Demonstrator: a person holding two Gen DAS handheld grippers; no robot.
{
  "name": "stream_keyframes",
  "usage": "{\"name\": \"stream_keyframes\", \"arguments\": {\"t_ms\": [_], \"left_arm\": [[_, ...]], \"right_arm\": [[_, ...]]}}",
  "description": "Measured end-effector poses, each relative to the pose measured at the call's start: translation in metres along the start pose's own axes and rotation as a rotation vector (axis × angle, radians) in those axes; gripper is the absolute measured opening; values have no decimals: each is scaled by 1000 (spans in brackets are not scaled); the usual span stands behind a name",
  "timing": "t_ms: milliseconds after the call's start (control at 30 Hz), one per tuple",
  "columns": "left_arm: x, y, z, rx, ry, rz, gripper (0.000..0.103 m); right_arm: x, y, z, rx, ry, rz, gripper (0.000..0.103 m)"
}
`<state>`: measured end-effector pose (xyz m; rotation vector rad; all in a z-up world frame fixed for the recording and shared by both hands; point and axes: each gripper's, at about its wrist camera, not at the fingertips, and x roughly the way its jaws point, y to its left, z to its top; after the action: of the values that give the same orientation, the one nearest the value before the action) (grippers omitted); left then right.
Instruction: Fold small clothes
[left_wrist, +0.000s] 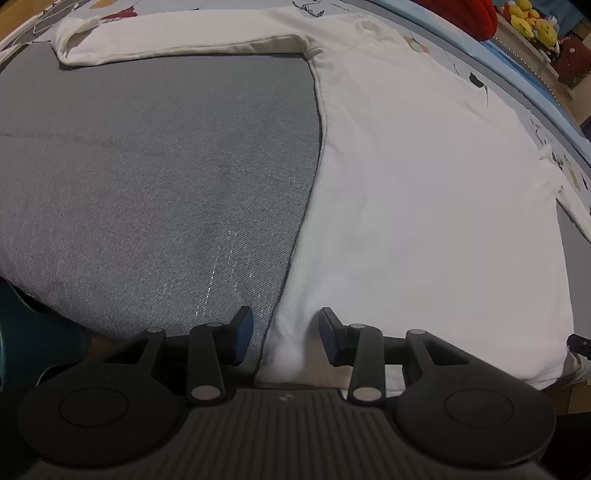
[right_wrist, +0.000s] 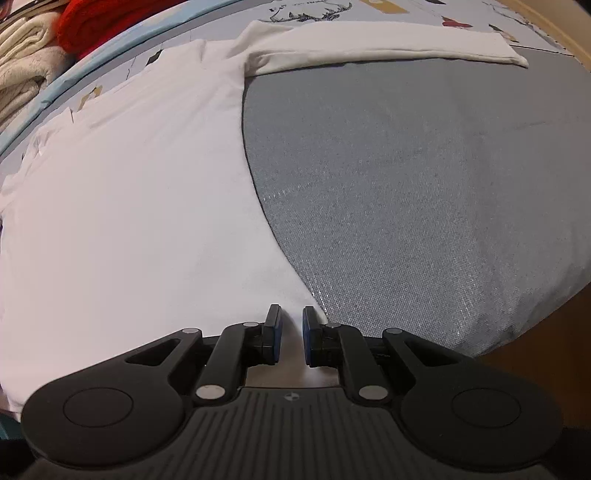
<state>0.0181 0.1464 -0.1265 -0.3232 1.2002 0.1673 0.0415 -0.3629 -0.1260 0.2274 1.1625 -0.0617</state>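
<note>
Straddling white shirt (left_wrist: 424, 206) hem: left gripper (left_wrist: 286, 338) wide; right gripper (right_wrist: 291, 334) narrow

White shirt (left_wrist: 424, 206) flat on grey bed (left_wrist: 155, 177), sleeve (left_wrist: 177, 44) stretched along far edge. Left hand-held gripper (left_wrist: 286, 336) parted, straddling shirt's near hem corner.

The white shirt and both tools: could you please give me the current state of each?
white shirt: spread flat on the grey mat, both sleeves stretched out sideways, unfolded.
left tool: open, straddling the shirt's near hem corner.
right tool: fingers narrowly apart, hem corner between them, not clamped.
</note>
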Motion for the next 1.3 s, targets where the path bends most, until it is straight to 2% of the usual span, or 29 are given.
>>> {"name": "stream_keyframes", "arguments": {"t_ms": [33,67,100,133,167,233,333,467,533,600,667,733,800,833,1067,1167,1233,1300], "left_arm": [[1,-1,1,5,-3,0,32],[0,-2,2,8,-6,-4,15],[0,-3,3,7,-6,-17,9],[1,-3,4,3,-6,-31,6],[0,-4,4,5,-10,-36,5],[-3,-6,4,12,-24,-41,4],[-17,-7,6,2,-69,-93,4],[-45,-5,6,-30,-149,-182,4],[-43,-3,4,-35,-129,-156,4],[-29,2,3,-59,-59,-105,4],[-20,9,3,-108,-21,-101,6],[-20,10,5,-123,-16,-103,9],[-17,8,6,-108,-9,-91,18],[-15,6,5,-98,-1,-86,21],[-5,9,6,-91,18,-58,23],[-4,10,6,-90,18,-56,25],[-3,9,7,-85,21,-59,25],[-2,7,7,-81,22,-58,25]], "right_arm": [[1,2,0,-15,0,-6,12],[1,4,-1,-29,-1,-10,12],[2,6,-1,-42,-1,-9,12],[3,8,0,-51,1,-3,6],[3,8,0,-56,3,10,0],[2,7,0,-46,5,45,0],[-12,-2,5,7,-31,74,0],[-45,-39,13,134,-139,-1,0],[-44,-51,13,185,-129,15,0],[-34,-45,10,151,-106,57,1],[-23,-34,6,116,-66,95,5],[-10,-25,3,97,-13,112,28],[0,-17,1,52,18,67,38],[4,-13,0,32,24,48,38],[6,-7,1,-16,-22,-39,40],[8,0,-2,-58,-22,-44,52],[11,11,-6,-118,-12,-26,69],[11,20,-10,-156,6,26,72]]}}
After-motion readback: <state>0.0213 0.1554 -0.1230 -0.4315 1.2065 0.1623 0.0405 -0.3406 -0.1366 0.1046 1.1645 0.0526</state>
